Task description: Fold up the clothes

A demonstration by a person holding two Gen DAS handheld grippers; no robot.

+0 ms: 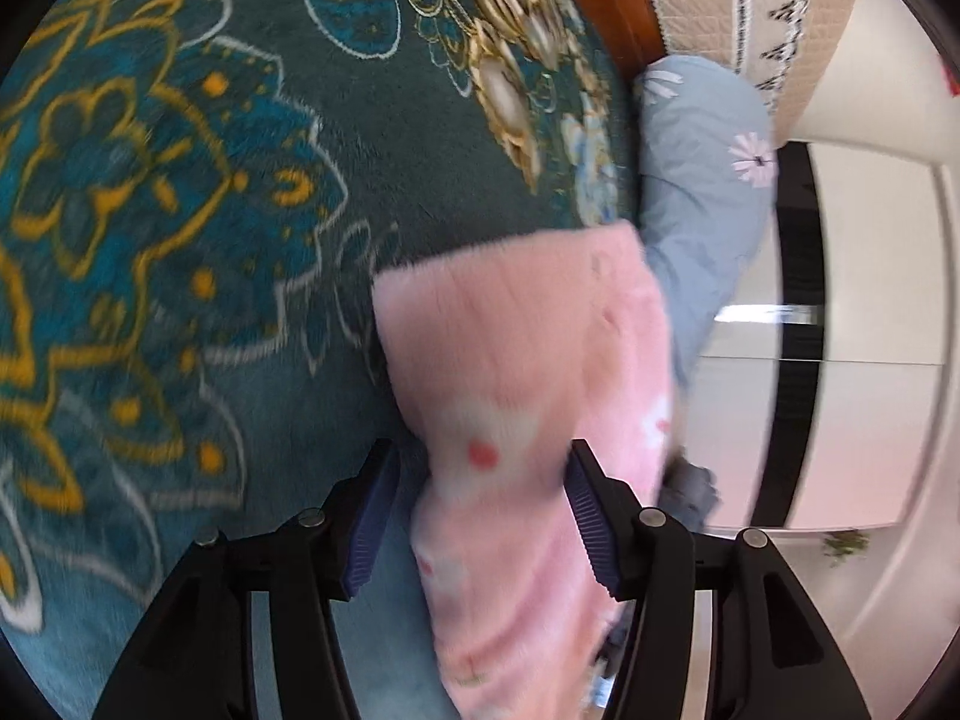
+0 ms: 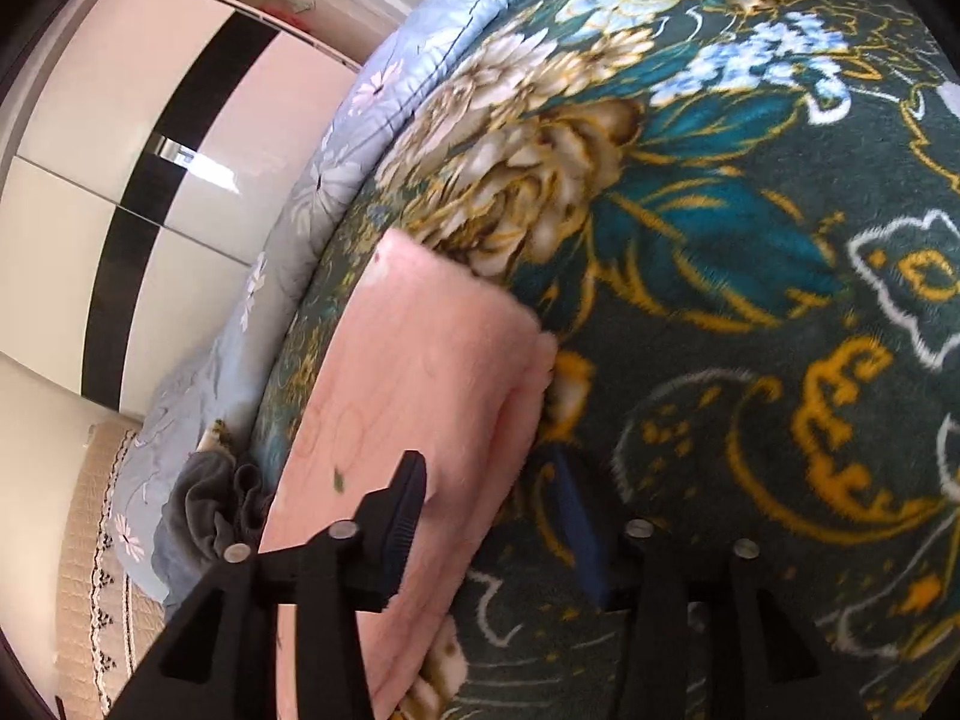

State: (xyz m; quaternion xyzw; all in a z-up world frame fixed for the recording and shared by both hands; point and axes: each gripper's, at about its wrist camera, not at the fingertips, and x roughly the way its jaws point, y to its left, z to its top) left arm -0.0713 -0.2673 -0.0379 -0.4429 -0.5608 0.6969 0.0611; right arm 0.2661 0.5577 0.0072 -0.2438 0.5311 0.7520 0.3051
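Observation:
A fluffy pink garment [image 1: 516, 372] with white and red spots lies folded on a dark green floral blanket [image 1: 180, 192]. It also shows in the right wrist view [image 2: 420, 372]. My left gripper [image 1: 480, 516] is open, its jaws wide on either side of the garment's near end. My right gripper [image 2: 492, 522] is open too, with the garment's near edge passing between its jaws. Whether the pads touch the cloth is unclear. The views are blurred.
A light blue flowered quilt [image 1: 702, 180] lies along the bed's edge beside the garment, seen also in the right wrist view [image 2: 336, 180]. A grey cloth [image 2: 210, 510] lies bunched there. A white and black wardrobe [image 2: 150, 150] stands beyond. A beige quilted cover [image 1: 768, 12] is nearby.

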